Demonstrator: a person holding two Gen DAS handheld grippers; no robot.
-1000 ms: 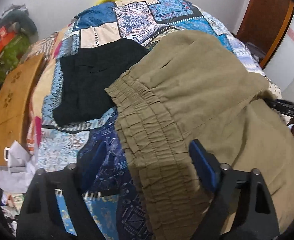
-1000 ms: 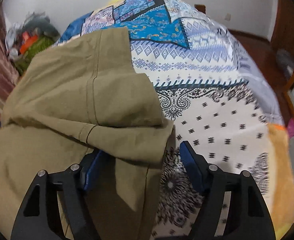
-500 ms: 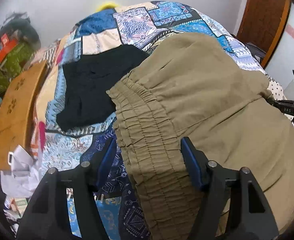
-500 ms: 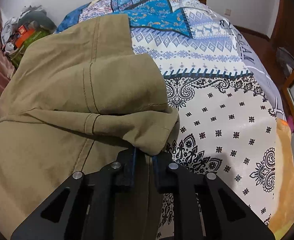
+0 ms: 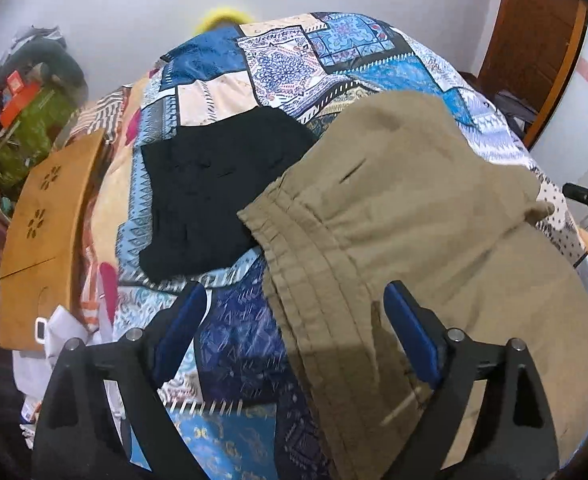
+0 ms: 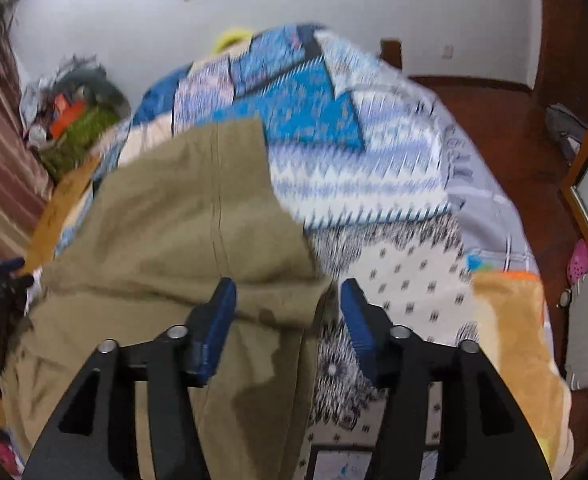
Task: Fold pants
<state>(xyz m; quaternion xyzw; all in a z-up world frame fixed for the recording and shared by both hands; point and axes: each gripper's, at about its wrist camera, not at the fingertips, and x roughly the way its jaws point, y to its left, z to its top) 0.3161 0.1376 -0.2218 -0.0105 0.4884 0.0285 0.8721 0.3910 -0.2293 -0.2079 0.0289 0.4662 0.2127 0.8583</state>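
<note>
Both grippers, left gripper [image 5: 294, 320] and right gripper [image 6: 287, 316], are opening their jaws off the khaki pants [image 5: 414, 216], which they were pinching a moment ago and which now lie folded on the patchwork bedspread [image 5: 229, 344], so this fold looks finished.

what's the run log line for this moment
left gripper: opening, waistband between | right gripper: opening, fold between | khaki pants: folded on bed

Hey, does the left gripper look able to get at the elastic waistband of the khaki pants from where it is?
Probably yes. The left gripper is opening, and the waistband of the khaki pants lies between its fingers with nothing covering it; the black garment lies off to the side.
</note>
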